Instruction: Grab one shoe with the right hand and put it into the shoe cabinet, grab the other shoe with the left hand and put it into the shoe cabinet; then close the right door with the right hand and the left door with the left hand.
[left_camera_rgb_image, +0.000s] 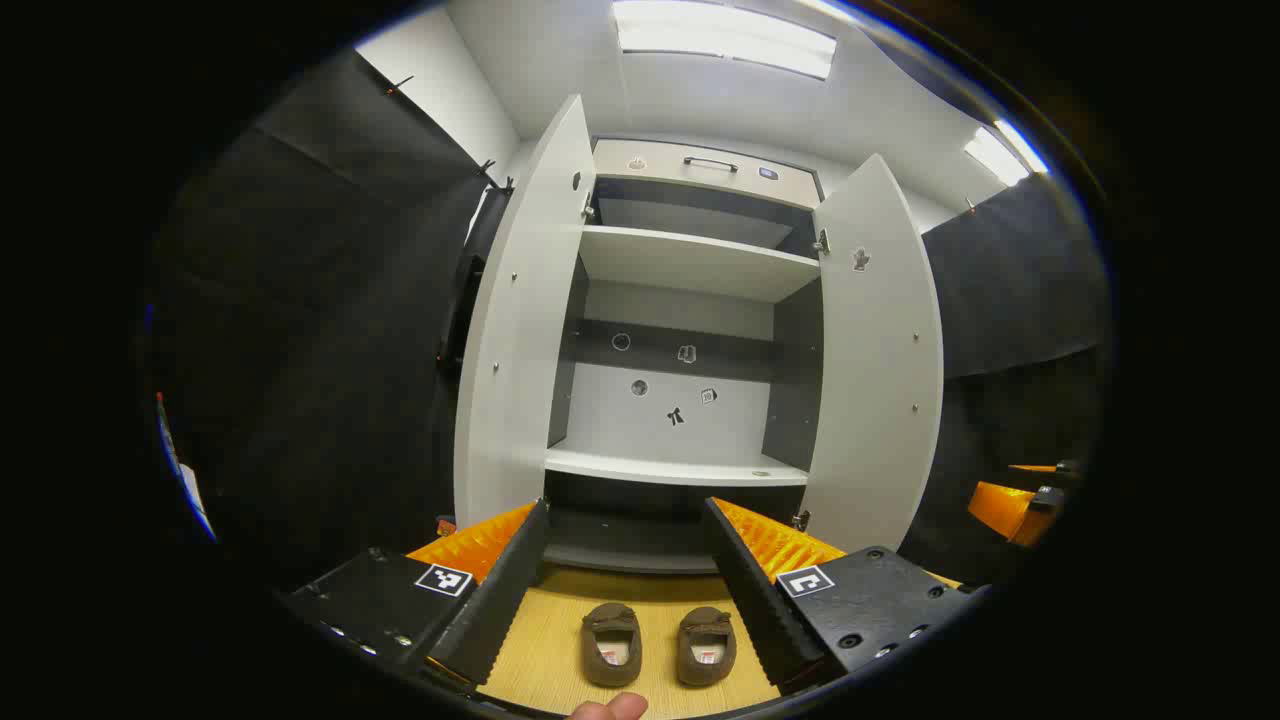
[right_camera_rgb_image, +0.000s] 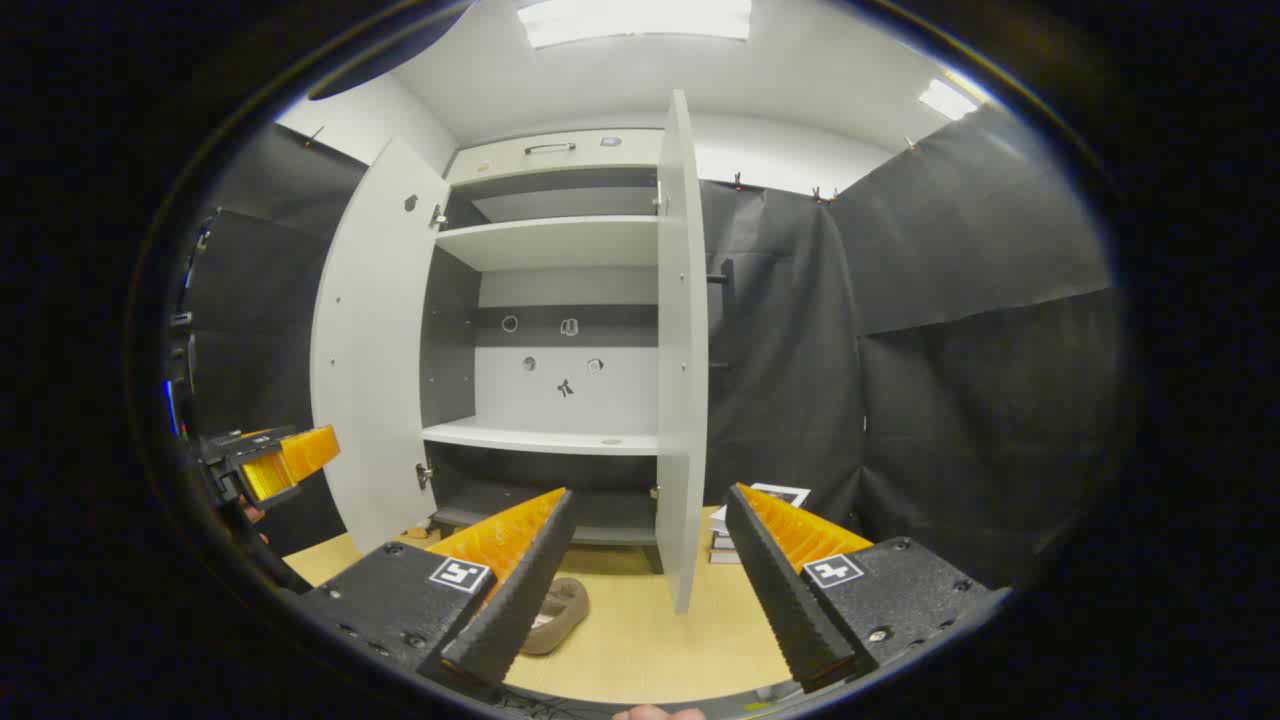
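The shoe cabinet (left_camera_rgb_image: 690, 262) stood tall against the booth wall, its pale shelves bare; in the right gripper view the same cabinet (right_camera_rgb_image: 545, 240) appeared off to the left; the left door (left_camera_rgb_image: 520, 320) and the right door (left_camera_rgb_image: 880, 360) both hung wide open, and in the right gripper view the right door (right_camera_rgb_image: 682, 350) was seen nearly edge-on, with the left door (right_camera_rgb_image: 372, 340) swung out beyond it; the wooden floor (left_camera_rgb_image: 545, 650) ran up to the cabinet's foot; a small stack of books (right_camera_rgb_image: 745, 520) lay on the floor to the right of the right door, near the black cloth; the left gripper (left_camera_rgb_image: 625, 590) was held above the floor with its fingers spread apart and nothing between them; the right gripper (right_camera_rgb_image: 650, 585) likewise had its fingers released and empty; the two shoes, the left shoe (left_camera_rgb_image: 611, 643) and the right shoe (left_camera_rgb_image: 706, 645), sat side by side on the floor just in front of the cabinet, toes toward it, framed between the left gripper's fingers but apart from them; one shoe (right_camera_rgb_image: 555, 612) peeked out beside the right gripper's left finger; a fingertip (left_camera_rgb_image: 610, 708) showed at the bottom edge
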